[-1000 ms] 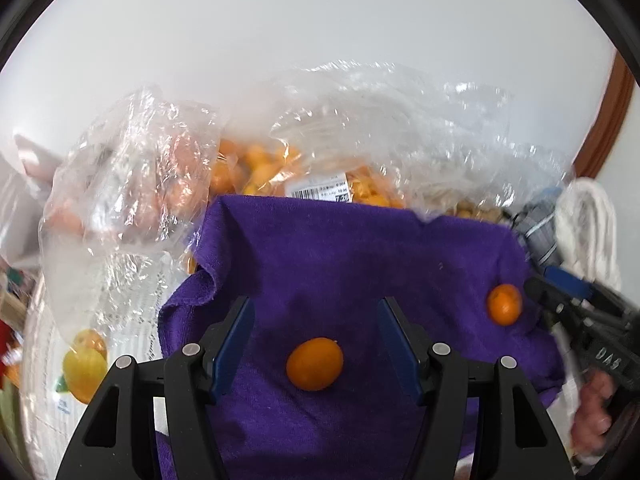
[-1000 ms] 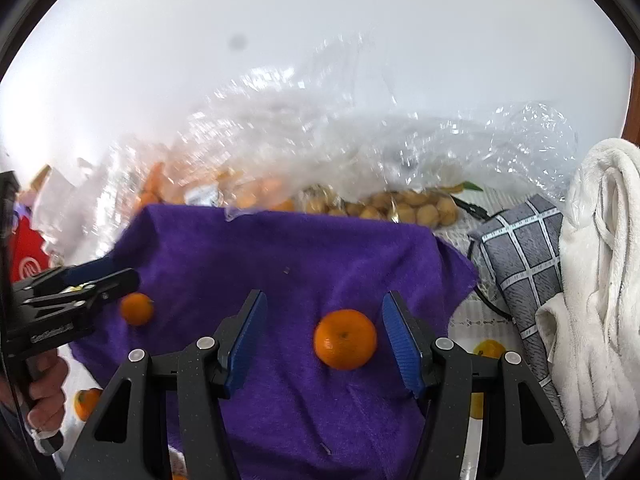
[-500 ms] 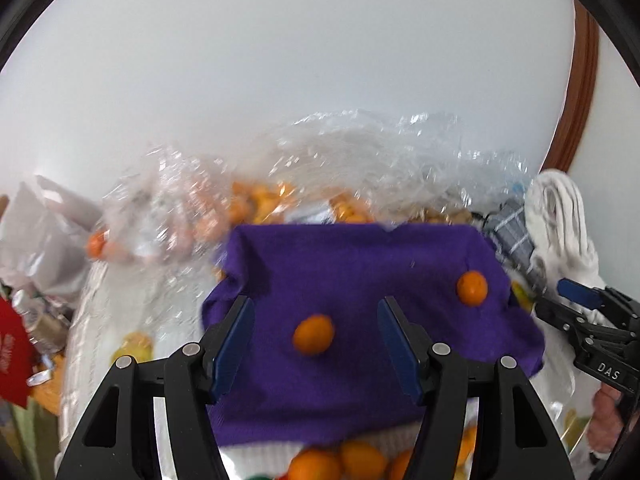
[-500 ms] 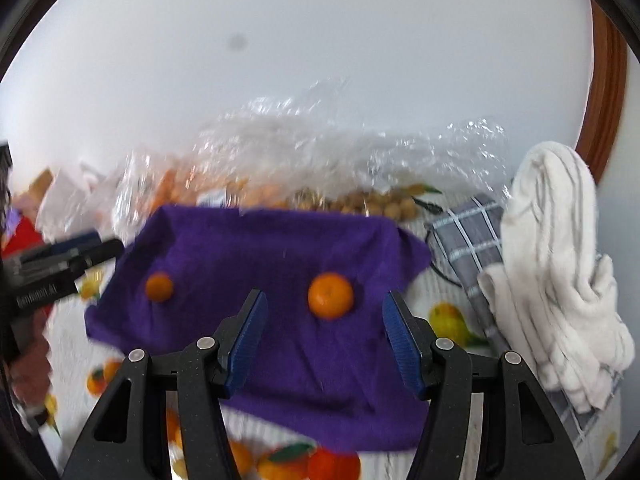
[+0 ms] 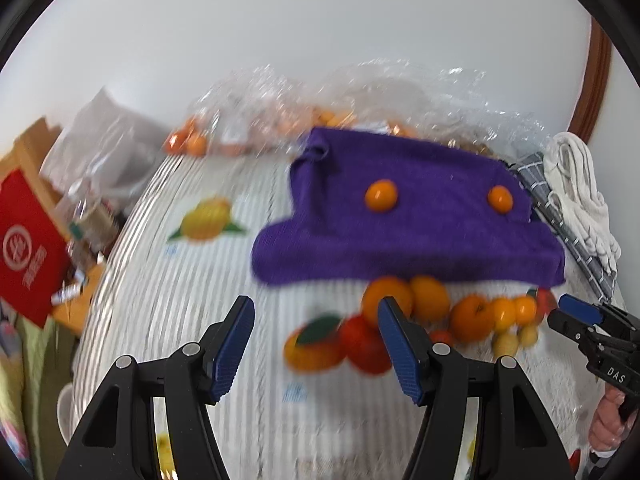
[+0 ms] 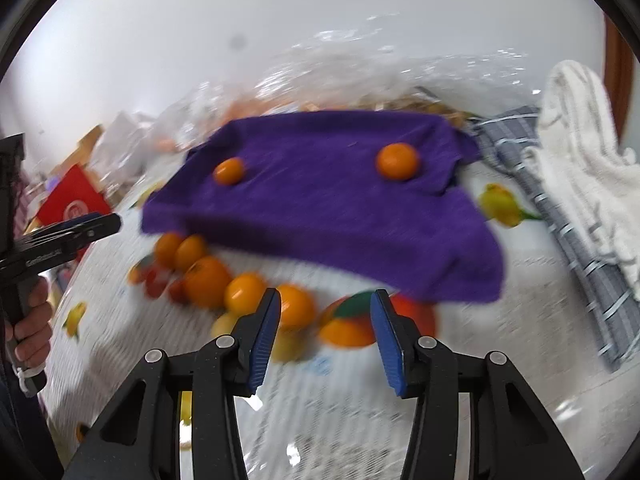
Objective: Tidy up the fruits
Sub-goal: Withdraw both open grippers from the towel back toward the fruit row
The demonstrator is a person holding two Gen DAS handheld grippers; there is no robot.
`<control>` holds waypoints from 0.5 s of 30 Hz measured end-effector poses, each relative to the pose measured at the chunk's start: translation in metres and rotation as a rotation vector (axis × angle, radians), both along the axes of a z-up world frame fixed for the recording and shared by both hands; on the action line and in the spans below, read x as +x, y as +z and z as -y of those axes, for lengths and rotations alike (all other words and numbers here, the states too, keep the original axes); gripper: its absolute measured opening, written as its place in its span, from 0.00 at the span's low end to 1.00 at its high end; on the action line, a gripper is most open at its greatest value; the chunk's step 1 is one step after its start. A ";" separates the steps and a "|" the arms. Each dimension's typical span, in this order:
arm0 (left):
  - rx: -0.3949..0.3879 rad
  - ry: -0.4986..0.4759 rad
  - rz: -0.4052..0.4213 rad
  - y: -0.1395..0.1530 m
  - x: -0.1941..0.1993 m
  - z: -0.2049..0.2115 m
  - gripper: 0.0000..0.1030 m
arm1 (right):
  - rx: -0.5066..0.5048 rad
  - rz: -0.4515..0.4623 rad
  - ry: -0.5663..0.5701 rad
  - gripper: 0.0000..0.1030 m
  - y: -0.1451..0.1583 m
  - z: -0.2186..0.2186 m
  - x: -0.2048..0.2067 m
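Observation:
A purple cloth [image 5: 408,216] [image 6: 320,204] lies on the table with two small orange fruits on it: one on the left [image 5: 381,195] [image 6: 228,171] and one on the right [image 5: 500,199] [image 6: 397,161]. A loose pile of oranges and small fruits [image 5: 432,312] [image 6: 224,284] lies just in front of the cloth. My left gripper [image 5: 316,348] is open and empty, well back from the cloth. My right gripper [image 6: 324,336] is open and empty above the front of the pile; it also shows in the left wrist view [image 5: 580,320].
Clear plastic bags of fruit [image 5: 320,116] [image 6: 360,84] lie behind the cloth. A white towel [image 5: 580,196] [image 6: 584,148] and a grey checked cloth [image 6: 568,216] lie at the right. A red box [image 5: 28,248] and clutter stand at the left. The tablecloth [image 5: 180,280] is striped with fruit prints.
Both grippers have pulled back and up from the purple cloth, leaving one fruit each on it. The fruit pile in front of the cloth has come into view.

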State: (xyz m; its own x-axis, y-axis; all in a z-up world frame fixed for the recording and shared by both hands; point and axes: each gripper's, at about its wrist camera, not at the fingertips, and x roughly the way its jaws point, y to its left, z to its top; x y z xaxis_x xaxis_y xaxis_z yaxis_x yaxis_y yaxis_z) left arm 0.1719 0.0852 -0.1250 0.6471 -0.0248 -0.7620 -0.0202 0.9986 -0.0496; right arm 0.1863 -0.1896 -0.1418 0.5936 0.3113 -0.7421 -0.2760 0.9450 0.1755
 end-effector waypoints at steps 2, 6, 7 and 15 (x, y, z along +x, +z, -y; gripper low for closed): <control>-0.013 0.015 -0.003 -0.007 -0.009 -0.005 0.60 | 0.007 -0.016 0.028 0.38 -0.009 -0.011 -0.006; -0.014 0.018 -0.016 -0.021 -0.026 -0.010 0.60 | -0.041 -0.039 0.040 0.31 -0.025 -0.027 -0.007; -0.010 0.013 -0.020 -0.023 -0.028 -0.010 0.60 | -0.055 -0.048 0.032 0.28 -0.029 -0.032 -0.005; -0.012 -0.031 -0.002 -0.028 -0.022 0.004 0.60 | -0.099 0.012 0.023 0.26 -0.024 -0.031 -0.013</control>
